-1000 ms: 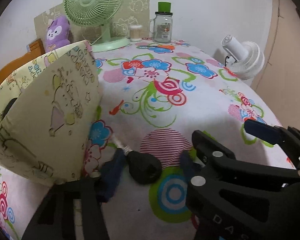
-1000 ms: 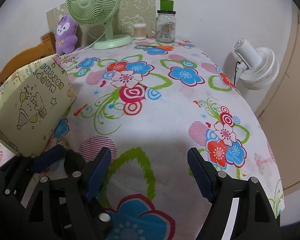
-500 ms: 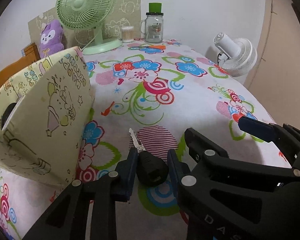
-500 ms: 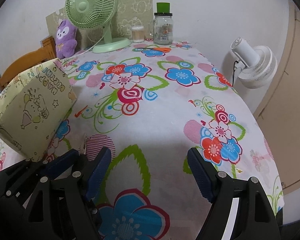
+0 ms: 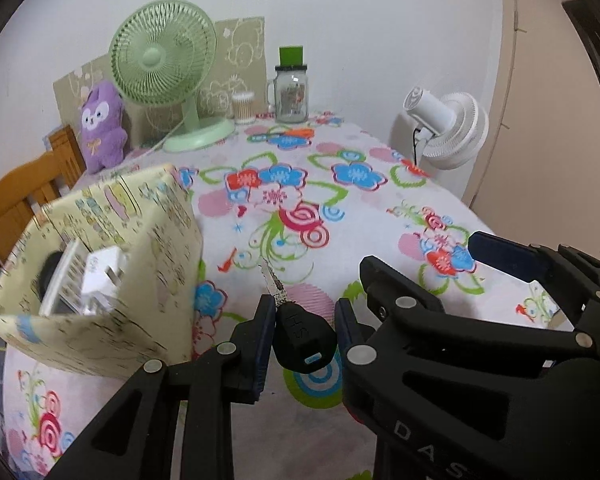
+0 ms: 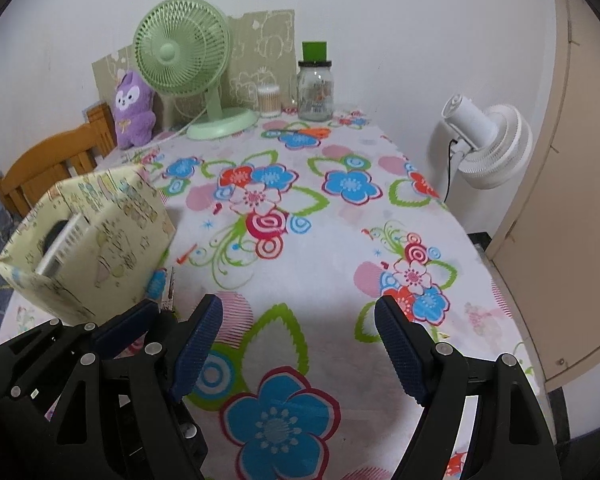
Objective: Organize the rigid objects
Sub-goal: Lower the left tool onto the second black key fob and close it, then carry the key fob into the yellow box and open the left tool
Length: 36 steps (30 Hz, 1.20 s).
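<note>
- Holding a black-headed key [image 5: 305, 336] in the left gripper [image 5: 303, 334], pads pressed on either flank of the plastic head, metal blade pointing forward and away over the desk [image 5: 380, 216].
- Appears lifted clear of the flowered cloth near the desk's front edge, just right of the yellow patterned storage box [image 5: 156, 280].
- Waiting with the right gripper [image 6: 300, 344], pads wide apart and nothing between them, low over the front of the desk.
- Likely next: carry left, over the box's near rim, then lower inside before releasing.
- Worth keeping the squeeze even; a smooth rounded head can pivot between the pads, and a swinging blade could catch the soft fabric wall.
- Best released low, blade first or flat, not dropped from height onto what already lies there.
- Box open at the top, standing by the desk's left edge; inside, a white ribbed item [image 5: 66, 280], a white plug-like block [image 5: 104, 276] and something dark [image 5: 50, 268] behind, not identifiable.
- Far edge: green fan [image 5: 168, 68], glass jar [image 5: 291, 94], purple plush [image 5: 100, 126], none in the path.
</note>
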Tool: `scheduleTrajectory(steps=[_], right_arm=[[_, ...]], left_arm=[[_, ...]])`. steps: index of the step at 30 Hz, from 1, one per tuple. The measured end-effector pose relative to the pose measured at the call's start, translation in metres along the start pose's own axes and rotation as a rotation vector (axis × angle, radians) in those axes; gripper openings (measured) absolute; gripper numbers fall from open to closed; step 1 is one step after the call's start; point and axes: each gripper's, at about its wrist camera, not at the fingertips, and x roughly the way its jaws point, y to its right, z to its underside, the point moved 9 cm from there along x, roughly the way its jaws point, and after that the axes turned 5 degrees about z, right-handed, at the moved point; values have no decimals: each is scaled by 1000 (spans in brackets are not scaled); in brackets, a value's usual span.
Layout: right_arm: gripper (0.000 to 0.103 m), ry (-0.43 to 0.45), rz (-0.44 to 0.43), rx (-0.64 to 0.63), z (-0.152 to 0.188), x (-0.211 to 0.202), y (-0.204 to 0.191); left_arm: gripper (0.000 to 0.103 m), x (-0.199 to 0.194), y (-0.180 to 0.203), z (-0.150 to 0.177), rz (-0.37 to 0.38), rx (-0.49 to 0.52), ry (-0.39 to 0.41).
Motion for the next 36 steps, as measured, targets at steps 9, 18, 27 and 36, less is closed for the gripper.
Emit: scheduleTrajectory(steps=[9, 18, 27, 36], right_arm=[[81, 60, 7, 11, -32, -31, -24], [81, 85, -17, 4, -59, -35, -71], [81, 55, -35, -9, -65, -15, -107], [81, 47, -34, -4, -58, -20, -108]], left_arm=[[30, -32, -31, -28, -22, 17, 55], [30, -37, -83, -43, -56, 10, 69], [32, -20, -132, -40, -123, -38, 32], [62, -31, -142, -31, -132, -87, 45]])
